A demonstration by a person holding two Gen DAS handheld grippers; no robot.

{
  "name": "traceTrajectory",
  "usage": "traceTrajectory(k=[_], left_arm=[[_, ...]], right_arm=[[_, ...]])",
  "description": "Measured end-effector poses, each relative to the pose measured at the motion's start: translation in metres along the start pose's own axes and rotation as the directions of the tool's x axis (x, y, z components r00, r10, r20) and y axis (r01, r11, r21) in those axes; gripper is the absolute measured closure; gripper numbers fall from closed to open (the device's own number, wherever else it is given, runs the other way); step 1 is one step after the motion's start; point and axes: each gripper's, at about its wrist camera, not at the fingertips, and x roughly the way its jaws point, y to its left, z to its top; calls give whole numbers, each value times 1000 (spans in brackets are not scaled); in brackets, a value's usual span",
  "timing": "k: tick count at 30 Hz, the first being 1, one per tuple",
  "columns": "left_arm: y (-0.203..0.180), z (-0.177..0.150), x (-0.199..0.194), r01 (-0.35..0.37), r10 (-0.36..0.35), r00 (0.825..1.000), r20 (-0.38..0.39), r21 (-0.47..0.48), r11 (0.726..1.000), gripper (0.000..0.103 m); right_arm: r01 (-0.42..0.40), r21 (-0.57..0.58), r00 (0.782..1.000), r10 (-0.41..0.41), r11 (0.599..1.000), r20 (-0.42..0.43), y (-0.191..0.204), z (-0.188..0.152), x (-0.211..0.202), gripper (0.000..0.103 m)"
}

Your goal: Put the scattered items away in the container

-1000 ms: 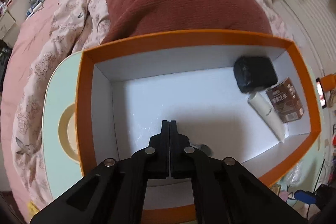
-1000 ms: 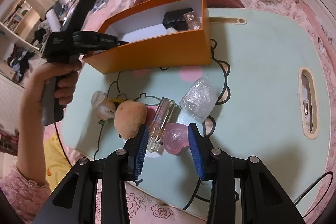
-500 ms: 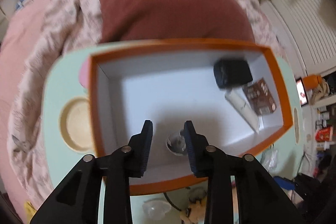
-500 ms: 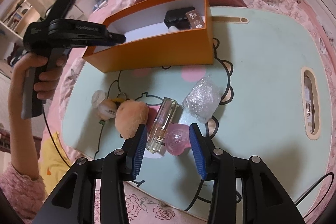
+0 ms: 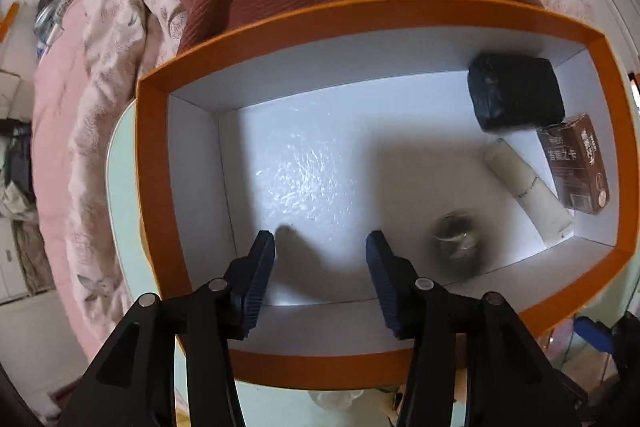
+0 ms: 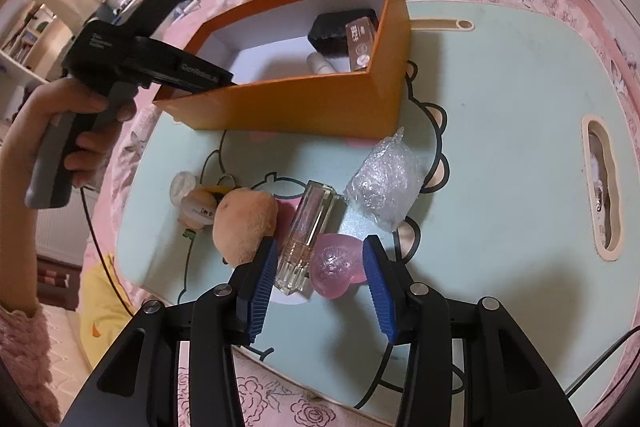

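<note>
Below the left gripper (image 5: 320, 247) lies the open orange cardboard box with a white inside (image 5: 152, 163), which stands at the far left part of the pale green cartoon-printed tabletop (image 6: 500, 107). Its blue-ribbed fingers (image 5: 260, 267) are spreading, with nothing between them. A small blurred greyish round item (image 5: 458, 241) lies on the box floor just to the right of the right finger, clear of both pads. In the box's far right corner sit a black wrapped block (image 5: 516, 93), a brown printed carton (image 5: 576, 163) and a white tube (image 5: 528, 191) side by side.

Near the tabletop's front edge the right gripper (image 6: 318, 267) points down at the scattered things. Its fingers are slowly widening and touch nothing firmly that I can tell. Between them lie a clear rectangular glass bottle (image 6: 306, 235), close to the left finger, and a pink translucent heart-shaped piece (image 6: 336, 267), close to the right finger. A tan plush toy (image 6: 244, 223) rests just outside the left finger, with a small white round item (image 6: 198, 213) beyond it. A crumpled clear plastic wrap (image 6: 386, 183) lies further in, between the bottle and the box. A hand (image 6: 80, 131) holds the left gripper's handle beside the box.
</note>
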Motion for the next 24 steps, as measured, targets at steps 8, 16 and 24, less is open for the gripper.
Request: traceTrajectory(k=[8,16,24], left_arm=[[2,-4,-6,172,-172,985,14,-3,985,102],[4,-9,-38,266,-262,957,127,-19,964,95],[-1,-2,-41,378,-371,918,137,-31,925,82]], right_arm=[[-1,4,1000,1,1000,-2,-2,1,2,58],[-8,25,1000,8,1000,-3,-9,5,4,57],[-17,32,1000,17,999,-17,-13,6,8,57]])
